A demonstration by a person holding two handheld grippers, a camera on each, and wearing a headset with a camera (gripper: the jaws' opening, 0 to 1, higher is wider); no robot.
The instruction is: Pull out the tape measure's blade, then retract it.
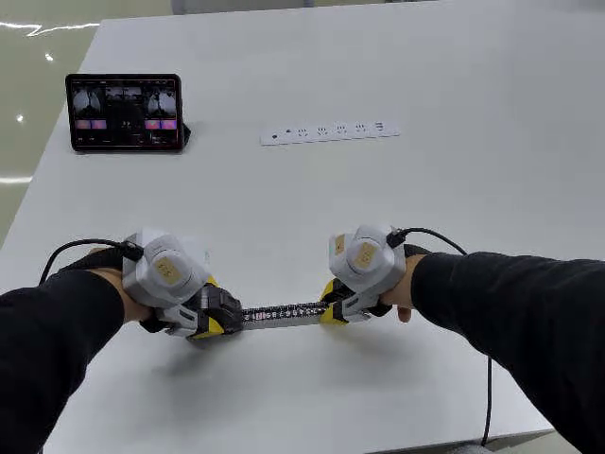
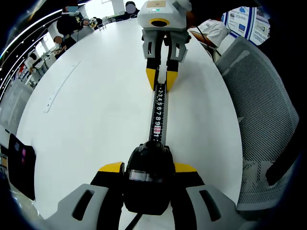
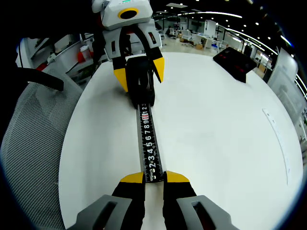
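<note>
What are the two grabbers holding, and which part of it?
The left gripper holds the tape measure by its black case. The right gripper pinches the end of the blade.

The left gripper (image 1: 210,317) has a rounded pale grey housing (image 1: 163,268) behind its claw, with a tan oval patch on top. The claw's fingers (image 2: 109,178) are dark with yellow tips. A black cable (image 1: 71,248) leaves the rear of the housing. The right gripper (image 1: 333,308) has the same build: grey shell, tan patch, yellow-tipped dark fingers and a black cable behind. Black long sleeves (image 1: 47,340) cover both arms back from the claws.
</note>
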